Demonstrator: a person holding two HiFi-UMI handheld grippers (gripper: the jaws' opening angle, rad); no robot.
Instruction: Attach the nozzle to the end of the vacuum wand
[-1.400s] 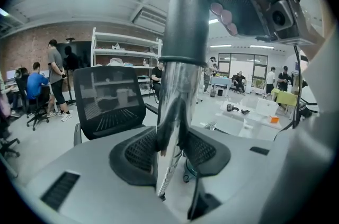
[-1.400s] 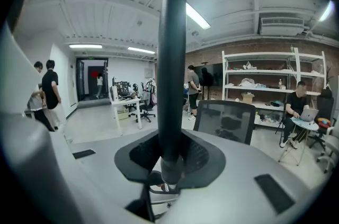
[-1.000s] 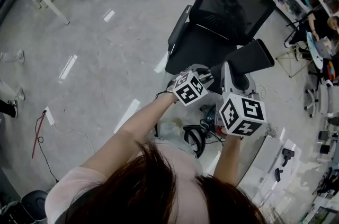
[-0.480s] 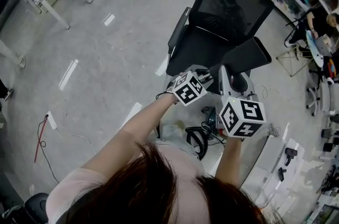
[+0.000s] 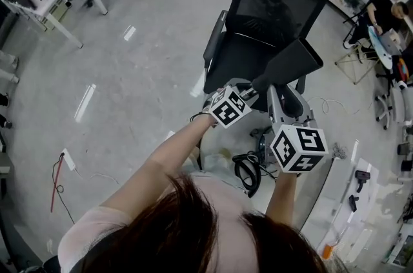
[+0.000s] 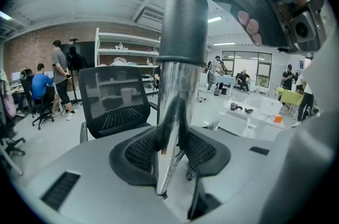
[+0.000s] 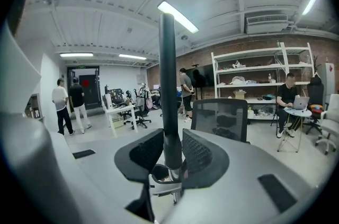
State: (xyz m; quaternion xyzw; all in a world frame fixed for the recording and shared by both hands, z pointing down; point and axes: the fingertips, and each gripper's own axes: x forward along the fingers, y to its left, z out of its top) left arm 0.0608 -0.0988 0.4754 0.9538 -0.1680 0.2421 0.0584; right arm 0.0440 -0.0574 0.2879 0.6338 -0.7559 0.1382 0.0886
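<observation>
Since a second ago the right gripper [image 7: 172, 153] has slid a little sideways with the nozzle [image 5: 292, 64], whose flat black head now sits slightly closer to the chair back in the head view. The left gripper [image 6: 170, 150] has kept its place. Both are held up in front of the person, well above the floor [image 5: 129, 84]. The left fingers [image 6: 139, 153] are closed on the shiny wand [image 6: 174, 106], which rises straight out from between them. Its upper end goes into the dark tapered neck of the nozzle, so wand and neck lie on one line. The right fingers [image 7: 204, 157] are clamped on that dark neck just past the joint, with a bright ring of metal showing below them. The nozzle's flat head runs on away from them, seen edge-on. The two grippers are just beside each other, one on each side of the joint, so the coming move looks like a straight push of one toward the other along that shared line. Whether the neck is already fully seated I cannot tell. An office chair [image 5: 271, 7] stands beyond the nozzle's head, apart from it and lower, and seems no obstacle. A white bench [image 5: 322, 197] lies below to the right, and people [image 7: 60, 101] are well apart across the room.
</observation>
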